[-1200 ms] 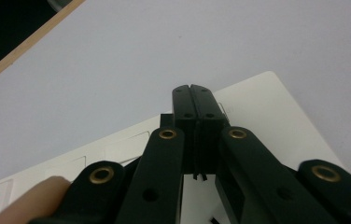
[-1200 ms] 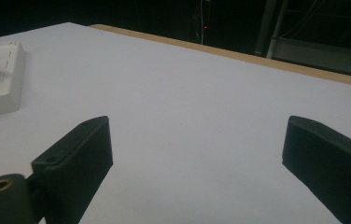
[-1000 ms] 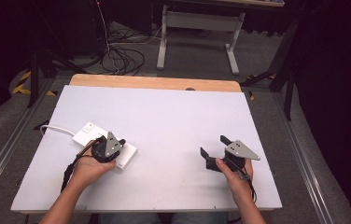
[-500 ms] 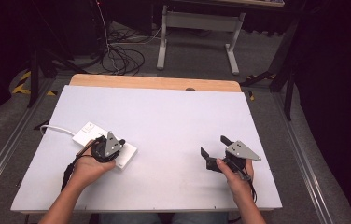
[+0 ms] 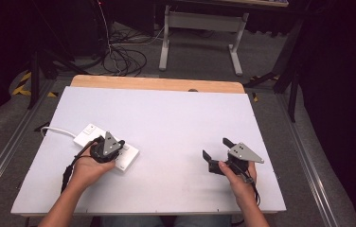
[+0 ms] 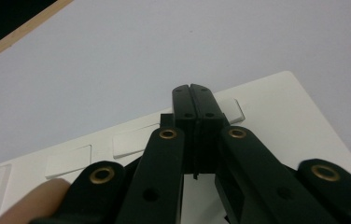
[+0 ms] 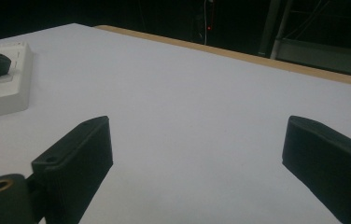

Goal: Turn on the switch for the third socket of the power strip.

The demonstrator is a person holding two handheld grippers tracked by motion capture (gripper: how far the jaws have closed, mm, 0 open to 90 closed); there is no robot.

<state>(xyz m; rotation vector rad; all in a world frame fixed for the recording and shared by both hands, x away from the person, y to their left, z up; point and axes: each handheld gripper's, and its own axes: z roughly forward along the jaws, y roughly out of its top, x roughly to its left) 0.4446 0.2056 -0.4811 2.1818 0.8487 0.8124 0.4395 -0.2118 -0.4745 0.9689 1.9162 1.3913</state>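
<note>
Left gripper (image 6: 193, 95), jaws pressed together, sits on the flat white plastic power strip (image 5: 125, 158): rigid, light, likely slidey; grip its long edges. Right gripper (image 5: 218, 153) hangs wide open above the white tabletop (image 5: 176, 118).

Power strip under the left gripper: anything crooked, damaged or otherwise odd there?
Nothing stands out. The white power strip lies flat on the table, at an angle to its edges, and looks intact. The left gripper rests on it with jaws closed together. The right gripper is open over bare table.
</note>
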